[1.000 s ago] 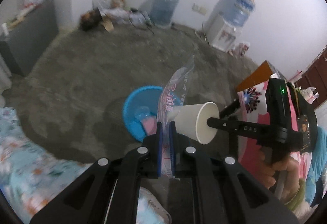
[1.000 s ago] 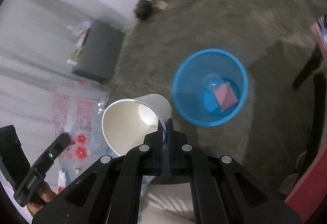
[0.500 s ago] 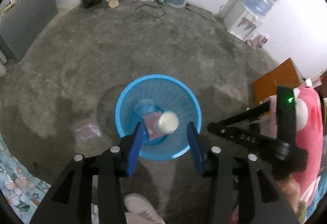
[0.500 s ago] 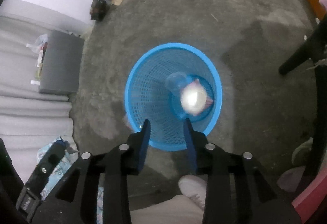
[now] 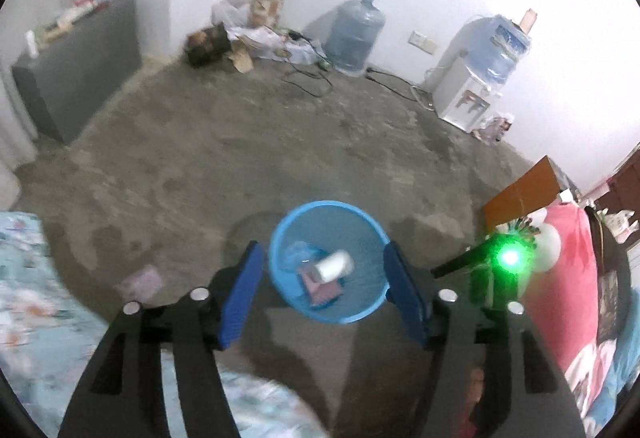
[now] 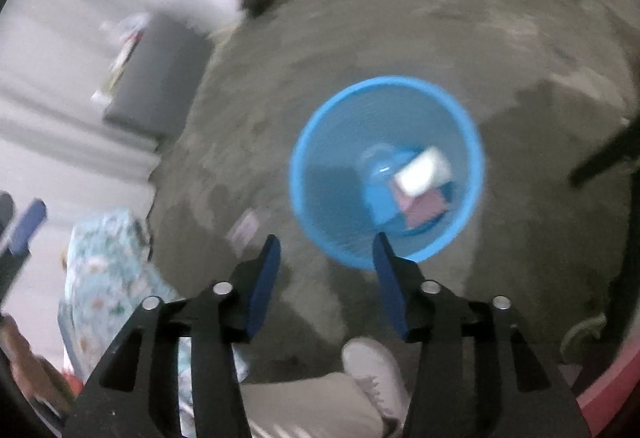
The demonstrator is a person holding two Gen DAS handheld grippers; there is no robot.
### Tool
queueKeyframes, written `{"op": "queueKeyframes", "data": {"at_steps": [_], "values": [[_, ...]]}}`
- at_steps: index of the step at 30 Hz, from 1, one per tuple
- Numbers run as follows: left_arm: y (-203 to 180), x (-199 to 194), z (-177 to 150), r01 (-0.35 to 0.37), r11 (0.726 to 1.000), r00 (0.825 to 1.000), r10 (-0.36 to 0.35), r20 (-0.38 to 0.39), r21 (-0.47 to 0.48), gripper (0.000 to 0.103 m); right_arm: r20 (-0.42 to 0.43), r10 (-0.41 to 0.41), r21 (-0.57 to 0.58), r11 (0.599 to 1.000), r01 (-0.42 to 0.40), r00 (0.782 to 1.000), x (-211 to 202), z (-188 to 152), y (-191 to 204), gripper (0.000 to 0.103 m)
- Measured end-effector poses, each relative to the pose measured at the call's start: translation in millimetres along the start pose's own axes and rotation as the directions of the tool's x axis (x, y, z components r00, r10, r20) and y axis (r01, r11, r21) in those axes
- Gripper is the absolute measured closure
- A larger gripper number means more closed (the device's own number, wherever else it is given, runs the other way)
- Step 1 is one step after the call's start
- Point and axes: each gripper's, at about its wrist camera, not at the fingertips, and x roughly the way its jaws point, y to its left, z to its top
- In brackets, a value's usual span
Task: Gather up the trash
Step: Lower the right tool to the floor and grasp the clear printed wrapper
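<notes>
A blue mesh waste basket (image 5: 280, 238) stands on the concrete floor; it also shows in the right wrist view (image 6: 316, 142). A white paper cup (image 5: 334, 265) lies on its side inside it, on pink and clear trash (image 5: 322, 288); the cup shows in the right wrist view too (image 6: 422, 171). A plastic bag (image 5: 142, 280) lies on the floor left of the basket, also in the right wrist view (image 6: 245, 228). My left gripper (image 5: 323, 286) is open and empty above the basket. My right gripper (image 6: 326, 270) is open and empty above the basket's near rim.
A grey cabinet (image 5: 76, 74) stands at the left wall. Water jugs (image 5: 354, 32) and a dispenser (image 5: 476, 86) line the far wall with cables and clutter. A floral bedspread (image 5: 36, 302) is at the left, a pink cushion (image 5: 568, 278) at the right. My shoe (image 6: 372, 370) is below.
A second ago both grippers were shut, the left on the plastic bag and the right on the cup. Both opened. The cup dropped into the basket and the bag landed on the floor beside it.
</notes>
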Motion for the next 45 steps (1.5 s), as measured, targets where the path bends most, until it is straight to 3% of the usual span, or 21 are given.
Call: {"op": "queueKeyframes", "data": {"at_steps": [5, 12, 16, 18, 21, 23, 25, 29, 31, 32, 34, 37, 45], "values": [[39, -65, -19, -0.101, 0.995, 0.995, 0.101, 0.013, -0.002, 0.026, -0.098, 0.103, -0.107, 0.988, -0.114, 0.99, 38, -2, 47, 0.049], [104, -152, -65, -0.222, 0.966, 0.971, 0.232, 0.065, -0.135, 0.018, -0.209, 0.186, -0.217, 0.949, -0.23, 0.96, 102, 9, 115, 0.039], [130, -185, -90, -0.261, 0.939, 0.957, 0.281, 0.063, -0.223, 0.018, -0.314, 0.13, -0.298, 0.927, -0.228, 0.94, 166, 20, 156, 0.034], [138, -201, -100, -0.282, 0.927, 0.948, 0.309, 0.077, -0.246, 0.016, -0.345, 0.043, -0.38, 0.907, -0.182, 0.937, 205, 21, 183, 0.031], [151, -226, -112, -0.346, 0.897, 0.918, 0.384, 0.099, -0.274, 0.013, -0.376, -0.096, -0.555, 0.82, -0.141, 0.922, 273, 13, 226, 0.025], [162, -240, -119, -0.379, 0.876, 0.901, 0.423, 0.1, -0.298, 0.013, -0.398, -0.201, -0.667, 0.733, -0.132, 0.895, 327, 0, 250, 0.025], [175, -251, -123, -0.399, 0.855, 0.888, 0.45, 0.092, -0.332, 0.013, -0.412, -0.261, -0.711, 0.691, -0.129, 0.873, 365, -7, 259, 0.021], [195, -270, -138, -0.423, 0.81, 0.869, 0.489, 0.071, -0.406, 0.013, -0.447, -0.352, -0.714, 0.694, -0.092, 0.822, 451, -19, 272, 0.02], [202, -276, -146, -0.435, 0.787, 0.859, 0.508, 0.06, -0.439, 0.012, -0.416, -0.386, -0.745, 0.663, -0.065, 0.823, 477, -25, 276, 0.014], [206, -278, -149, -0.445, 0.773, 0.852, 0.521, 0.052, -0.451, 0.012, -0.389, -0.411, -0.772, 0.634, -0.048, 0.825, 490, -29, 278, 0.014], [211, -280, -153, -0.459, 0.757, 0.844, 0.536, 0.04, -0.465, 0.012, -0.369, -0.437, -0.791, 0.611, -0.03, 0.82, 511, -34, 278, 0.013], [219, -280, -160, -0.477, 0.736, 0.832, 0.554, 0.023, -0.481, 0.012, -0.365, -0.467, -0.793, 0.609, -0.007, 0.805, 539, -41, 271, 0.013], [230, -279, -173, -0.485, 0.717, 0.827, 0.562, 0.004, -0.5, 0.012, -0.336, -0.483, -0.798, 0.602, 0.028, 0.809, 569, -53, 246, 0.013]]}}
